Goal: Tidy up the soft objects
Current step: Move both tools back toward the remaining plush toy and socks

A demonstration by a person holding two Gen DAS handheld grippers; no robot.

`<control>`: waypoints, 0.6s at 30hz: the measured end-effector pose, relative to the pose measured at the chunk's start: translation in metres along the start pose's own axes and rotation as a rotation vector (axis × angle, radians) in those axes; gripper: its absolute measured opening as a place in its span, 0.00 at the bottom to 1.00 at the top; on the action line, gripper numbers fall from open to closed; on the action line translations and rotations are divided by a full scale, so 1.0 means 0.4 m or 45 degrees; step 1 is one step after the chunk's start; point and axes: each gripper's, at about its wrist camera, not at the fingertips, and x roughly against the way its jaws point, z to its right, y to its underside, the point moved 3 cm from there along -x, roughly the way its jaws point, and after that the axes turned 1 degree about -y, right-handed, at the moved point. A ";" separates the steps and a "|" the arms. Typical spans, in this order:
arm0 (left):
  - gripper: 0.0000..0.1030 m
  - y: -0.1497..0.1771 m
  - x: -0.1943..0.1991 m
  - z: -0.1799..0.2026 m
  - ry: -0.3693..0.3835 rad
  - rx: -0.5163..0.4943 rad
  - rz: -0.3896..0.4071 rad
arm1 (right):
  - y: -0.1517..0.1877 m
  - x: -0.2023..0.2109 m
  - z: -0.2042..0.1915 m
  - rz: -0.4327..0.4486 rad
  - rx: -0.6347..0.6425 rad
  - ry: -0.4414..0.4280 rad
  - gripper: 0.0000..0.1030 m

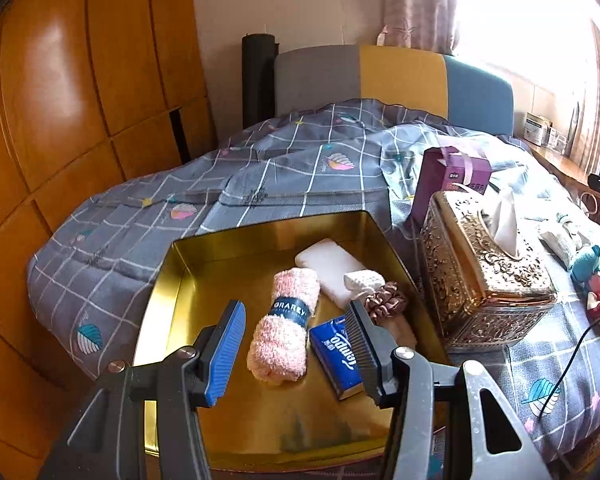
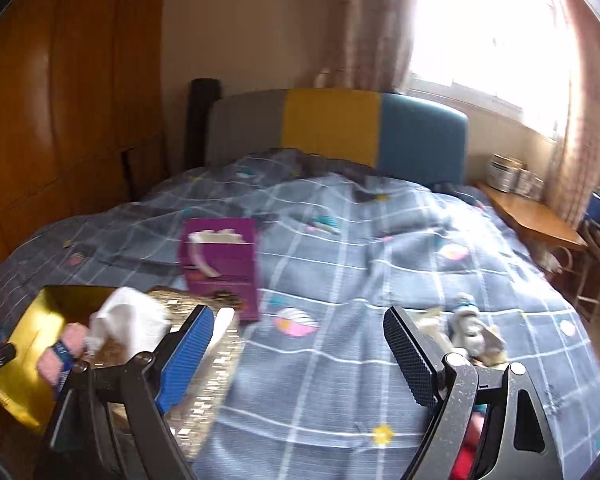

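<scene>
Both the left gripper (image 1: 296,348) and right gripper (image 2: 300,360) hover with jaws apart and empty, while the rolled pink fluffy towel (image 1: 286,324) lying in the gold metal tray (image 1: 168,288) looks light and squashy, best pinched across its banded middle.

Bed (image 1: 268,168) with grey checked quilt, on it a gold tray (image 1: 168,304), beside it a gold tissue box (image 1: 488,272), a purple box (image 1: 440,176) behind, small stuffed toys (image 1: 592,280) near the right edge
</scene>
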 end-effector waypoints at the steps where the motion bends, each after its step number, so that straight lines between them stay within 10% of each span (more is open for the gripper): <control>1: 0.51 -0.003 0.004 0.004 -0.001 -0.009 0.008 | 0.001 -0.005 0.036 -0.001 -0.023 0.037 0.85; 18: 0.51 -0.070 0.043 0.118 0.098 -0.114 0.055 | 0.153 -0.091 0.576 -0.134 -0.539 0.569 0.86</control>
